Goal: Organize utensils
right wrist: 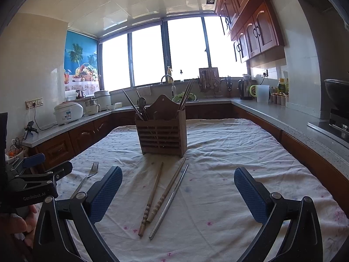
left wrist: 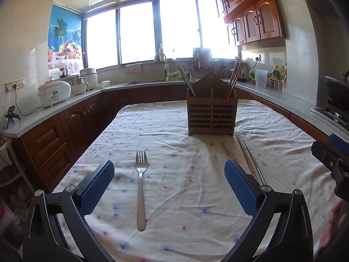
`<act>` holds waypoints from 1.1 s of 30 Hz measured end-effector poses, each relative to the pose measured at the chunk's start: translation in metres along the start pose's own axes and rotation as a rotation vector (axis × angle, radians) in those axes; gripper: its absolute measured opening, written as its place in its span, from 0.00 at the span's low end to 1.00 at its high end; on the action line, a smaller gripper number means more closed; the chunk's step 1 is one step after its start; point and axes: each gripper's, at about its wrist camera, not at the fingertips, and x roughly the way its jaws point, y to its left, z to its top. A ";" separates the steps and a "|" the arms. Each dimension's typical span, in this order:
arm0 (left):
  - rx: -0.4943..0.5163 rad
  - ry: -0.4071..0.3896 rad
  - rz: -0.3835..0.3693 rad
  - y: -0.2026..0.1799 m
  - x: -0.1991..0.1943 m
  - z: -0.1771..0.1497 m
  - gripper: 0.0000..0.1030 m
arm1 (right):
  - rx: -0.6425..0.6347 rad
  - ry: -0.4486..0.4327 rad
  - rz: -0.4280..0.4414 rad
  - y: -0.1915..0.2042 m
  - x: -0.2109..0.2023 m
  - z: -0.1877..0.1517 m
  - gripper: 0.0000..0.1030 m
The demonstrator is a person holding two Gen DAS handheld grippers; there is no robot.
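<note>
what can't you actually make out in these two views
- Inside of the wooden holder, both views: the slatted front hides the lower ends of the utensils standing in it.
- Wooden chopsticks and metal chopstick, left wrist view: the left gripper finger covers their near ends.
- Fork, right wrist view: its handle end runs behind the right gripper finger.
- Outside the window, both views: blown out white.

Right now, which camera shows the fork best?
The left wrist view: the fork lies whole and centred between the open jaws. In the right wrist view the fork sits far left, its handle end hidden behind a jaw.
</note>
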 end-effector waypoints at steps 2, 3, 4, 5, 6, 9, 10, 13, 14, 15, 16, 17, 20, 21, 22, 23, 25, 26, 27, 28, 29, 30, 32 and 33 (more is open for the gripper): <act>0.013 -0.001 0.011 -0.002 -0.003 0.002 1.00 | 0.003 -0.005 0.000 0.000 -0.002 0.001 1.00; 0.019 -0.002 0.020 -0.003 -0.004 0.004 1.00 | 0.005 -0.009 0.000 -0.001 -0.003 0.001 1.00; 0.026 0.001 0.030 -0.004 -0.005 0.004 1.00 | 0.007 -0.010 0.000 -0.001 -0.004 0.002 1.00; 0.033 0.006 0.035 -0.005 -0.005 0.005 1.00 | 0.008 -0.011 -0.003 -0.001 -0.004 0.003 1.00; 0.036 0.009 0.037 -0.006 -0.005 0.006 1.00 | 0.009 -0.013 -0.003 -0.001 -0.005 0.003 1.00; 0.038 0.009 0.041 -0.006 -0.006 0.006 1.00 | 0.011 -0.008 -0.006 -0.001 -0.004 0.003 1.00; 0.036 0.008 0.039 -0.006 -0.006 0.006 1.00 | 0.012 -0.006 -0.007 -0.002 -0.004 0.003 1.00; 0.031 0.005 0.039 -0.007 -0.007 0.007 1.00 | 0.016 -0.005 -0.008 -0.003 -0.005 0.002 1.00; 0.029 0.003 0.038 -0.007 -0.007 0.006 1.00 | 0.016 -0.006 -0.010 -0.003 -0.005 0.002 1.00; 0.030 0.004 0.040 -0.008 -0.006 0.006 1.00 | 0.017 -0.005 -0.010 -0.003 -0.004 0.002 1.00; 0.031 0.005 0.043 -0.008 -0.006 0.006 1.00 | 0.019 -0.004 -0.010 -0.004 -0.004 0.001 1.00; 0.031 0.007 0.043 -0.008 -0.005 0.005 1.00 | 0.022 -0.003 -0.010 -0.004 -0.003 0.001 1.00; 0.032 0.015 0.040 -0.009 -0.004 0.004 1.00 | 0.028 0.000 -0.011 -0.005 -0.002 -0.001 1.00; 0.032 0.017 0.035 -0.008 -0.004 0.004 1.00 | 0.030 0.001 -0.011 -0.006 -0.003 -0.001 1.00; 0.032 0.019 0.030 -0.008 -0.003 0.003 1.00 | 0.031 0.000 -0.011 -0.006 -0.003 -0.001 1.00; 0.031 0.020 0.029 -0.008 -0.003 0.003 1.00 | 0.032 -0.001 -0.011 -0.006 -0.003 -0.001 1.00; 0.027 0.015 0.028 -0.007 -0.004 0.003 1.00 | 0.032 -0.004 -0.009 -0.006 -0.003 -0.001 1.00; 0.026 0.014 0.026 -0.007 -0.004 0.003 1.00 | 0.032 -0.005 -0.008 -0.006 -0.003 -0.001 1.00; 0.025 0.014 0.025 -0.007 -0.004 0.003 1.00 | 0.031 -0.005 -0.008 -0.006 -0.003 -0.001 1.00; 0.025 0.014 0.025 -0.006 -0.004 0.003 1.00 | 0.031 -0.003 -0.008 -0.006 -0.003 -0.001 1.00; 0.026 0.014 0.023 -0.006 -0.004 0.003 1.00 | 0.032 -0.003 -0.008 -0.006 -0.003 -0.001 1.00; 0.026 0.015 0.020 -0.006 -0.003 0.003 1.00 | 0.033 -0.003 -0.007 -0.006 -0.004 -0.001 1.00; 0.024 0.014 0.017 -0.006 -0.004 0.003 1.00 | 0.034 -0.005 -0.007 -0.006 -0.003 -0.001 1.00; 0.024 0.015 0.014 -0.006 -0.003 0.003 1.00 | 0.034 -0.006 -0.006 -0.006 -0.003 0.000 1.00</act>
